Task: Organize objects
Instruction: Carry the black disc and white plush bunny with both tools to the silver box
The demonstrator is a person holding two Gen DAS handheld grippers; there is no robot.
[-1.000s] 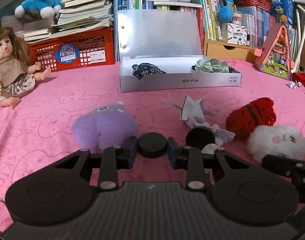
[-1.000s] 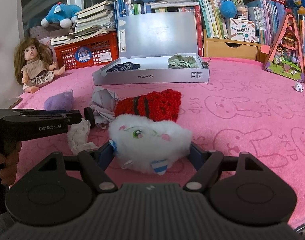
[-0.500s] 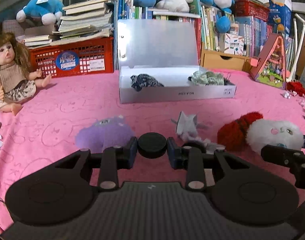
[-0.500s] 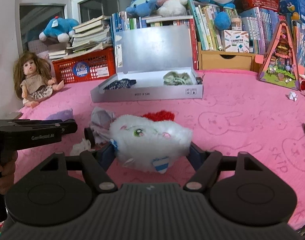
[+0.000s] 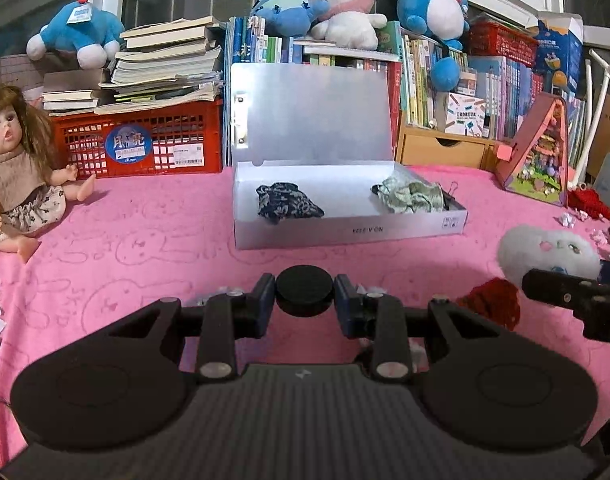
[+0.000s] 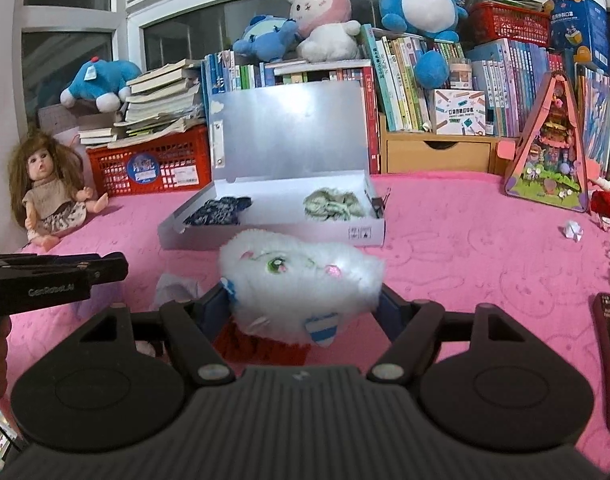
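Left claw (image 5: 304, 296) grips black puck (image 5: 303, 289) — right claw (image 6: 303, 300) clamps white plush (image 6: 301, 276).

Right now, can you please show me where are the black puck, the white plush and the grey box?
black puck (image 5: 303, 295): left wrist view, middle of its round face.
white plush (image 6: 301, 280): right wrist view, furry face below the green eye.
grey box (image 5: 345, 231): left wrist view, front wall.

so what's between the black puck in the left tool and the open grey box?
Only bare pink cloth lies between the black puck and the grey box; nothing sits there. The left wrist view shows it.
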